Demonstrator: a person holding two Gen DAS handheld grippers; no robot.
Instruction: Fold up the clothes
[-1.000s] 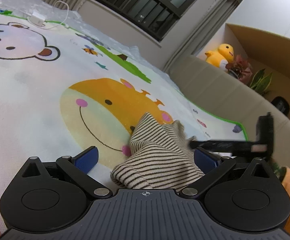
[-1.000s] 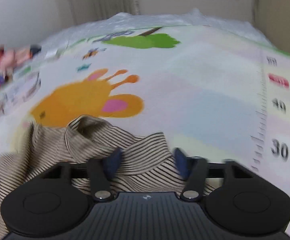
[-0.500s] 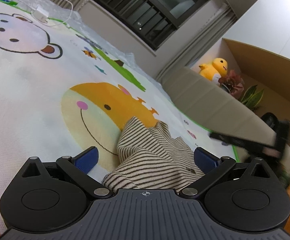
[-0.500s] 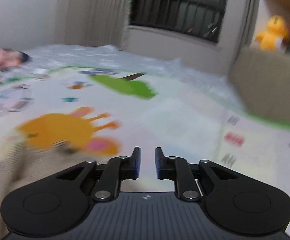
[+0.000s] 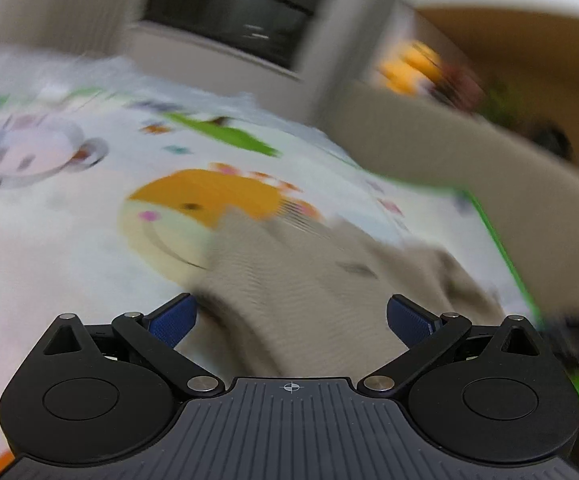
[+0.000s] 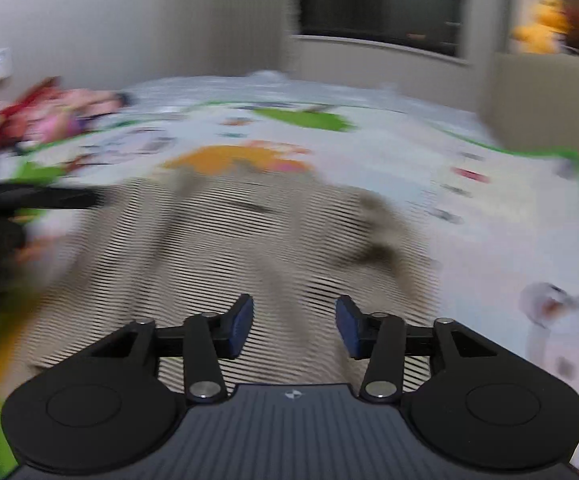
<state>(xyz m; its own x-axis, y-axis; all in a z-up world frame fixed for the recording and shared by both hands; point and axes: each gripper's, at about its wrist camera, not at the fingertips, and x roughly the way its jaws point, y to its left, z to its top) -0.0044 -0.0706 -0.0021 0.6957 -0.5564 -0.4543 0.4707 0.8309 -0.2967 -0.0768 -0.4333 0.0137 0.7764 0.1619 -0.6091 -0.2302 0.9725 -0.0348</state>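
While both views blur, your grippers hang over the beige black-striped knit garment (image 6: 249, 240) with nothing held.

Your left gripper (image 5: 289, 320) has its blue-padded fingers (image 5: 171, 322) spread wide; your right gripper (image 6: 294, 326) is partly open. The garment lies rumpled mid-frame on the cartoon-printed play mat (image 6: 469, 216), below its orange giraffe face (image 5: 209, 196).

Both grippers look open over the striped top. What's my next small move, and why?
Probably lower the right gripper onto the striped top and close. Its jaws stand apart just above the fabric, gripping nothing, and the left gripper is open too.
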